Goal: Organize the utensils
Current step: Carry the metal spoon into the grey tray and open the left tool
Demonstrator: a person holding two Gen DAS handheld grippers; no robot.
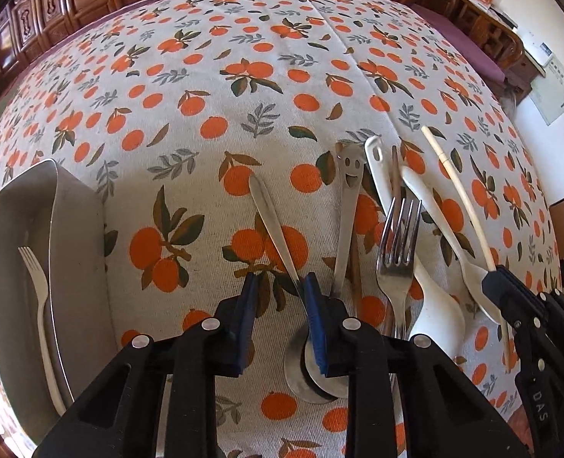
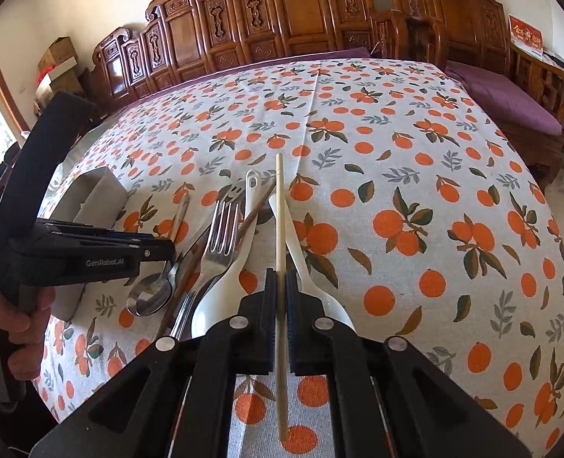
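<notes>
The left claw [image 1: 280, 280] hangs over a steel spoon [image 1: 278, 236], jaws narrowed, one pad at the handle and the other clear of it. The right claw [image 2: 281, 278] is clamped on a pale chopstick [image 2: 279, 210]. By my reading the sorting has barely begun: one fork [image 1: 39, 297] lies in the metal tray [image 1: 79, 206], while spoons, a steel fork [image 1: 398, 244] and chopsticks sit heaped on the worktop [image 1: 190, 133].

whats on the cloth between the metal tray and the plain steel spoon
Nothing but bare tablecloth between the tray and the spoon, as the left wrist view shows.
</notes>
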